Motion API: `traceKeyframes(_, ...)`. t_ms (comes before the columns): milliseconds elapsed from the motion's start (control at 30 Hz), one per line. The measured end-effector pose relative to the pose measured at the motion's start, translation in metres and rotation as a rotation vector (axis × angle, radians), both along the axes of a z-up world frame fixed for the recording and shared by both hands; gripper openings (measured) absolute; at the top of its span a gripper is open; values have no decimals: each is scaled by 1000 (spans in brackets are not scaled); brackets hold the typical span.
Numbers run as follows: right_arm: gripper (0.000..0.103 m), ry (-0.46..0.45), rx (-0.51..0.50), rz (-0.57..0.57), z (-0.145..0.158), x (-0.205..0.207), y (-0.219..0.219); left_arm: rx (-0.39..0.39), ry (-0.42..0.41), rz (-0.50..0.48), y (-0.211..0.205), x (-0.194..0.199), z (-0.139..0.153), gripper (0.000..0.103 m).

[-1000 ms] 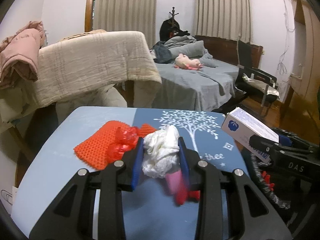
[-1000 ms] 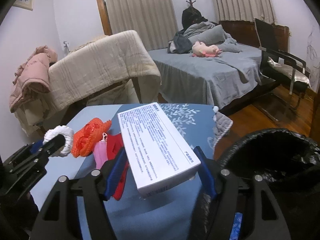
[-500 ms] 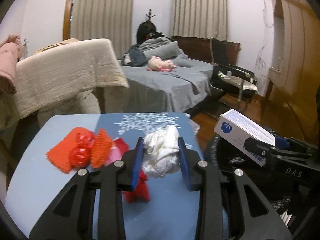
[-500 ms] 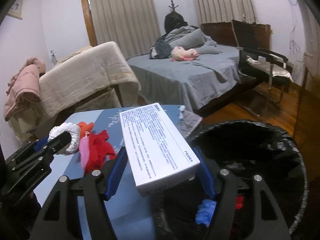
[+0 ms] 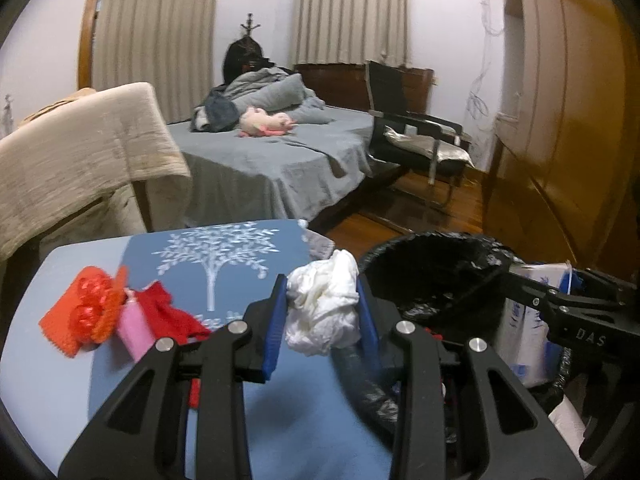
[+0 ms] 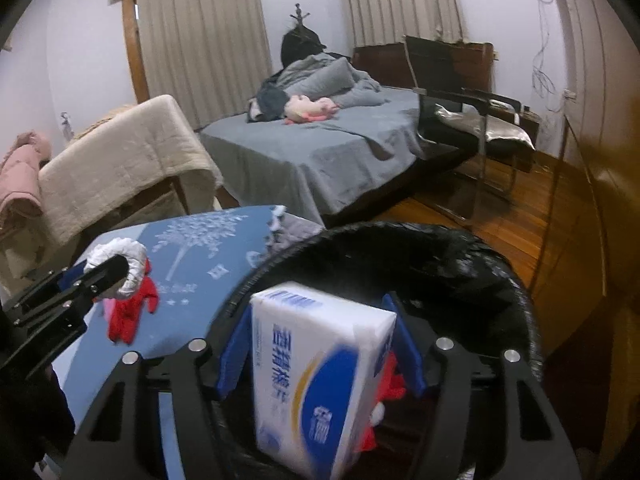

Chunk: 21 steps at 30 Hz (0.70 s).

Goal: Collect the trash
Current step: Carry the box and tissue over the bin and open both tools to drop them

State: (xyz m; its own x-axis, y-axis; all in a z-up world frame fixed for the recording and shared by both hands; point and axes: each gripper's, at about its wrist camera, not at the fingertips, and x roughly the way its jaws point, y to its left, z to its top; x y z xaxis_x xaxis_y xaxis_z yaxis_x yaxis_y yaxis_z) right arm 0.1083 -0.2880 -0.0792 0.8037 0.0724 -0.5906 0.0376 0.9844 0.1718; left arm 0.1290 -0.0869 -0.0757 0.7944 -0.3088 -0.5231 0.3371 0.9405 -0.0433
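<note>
White crumpled tissue sits clamped between the blue pads of the left tool, held above the bench edge, just beside the rim of the black-lined trash bin. On the bench's blue tree-print cloth lie an orange mesh piece, a pink item and a red scrap, close together to the left of the tool. The right tool is over the bin's mouth, its blue pads spread either side of a white and blue tissue pack; whether the pads press the pack, I cannot tell. Red scraps show inside the bin under the pack. A grey bed stands behind.
</note>
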Motion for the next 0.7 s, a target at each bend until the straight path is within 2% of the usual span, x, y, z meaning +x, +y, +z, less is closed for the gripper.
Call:
traceKeyframes(200,62,11,-1,-47,-8,-2,-25,10,21,-63,-29,2,-9,32)
traceKeyframes(600,62,-6,3,-96,-6,3,-59,14,20,-157,-73,13,-14,32)
traceKeyframes(700,62,-6,5,-106,-4,5,-66,6,26,-202,-87,15,-16,36)
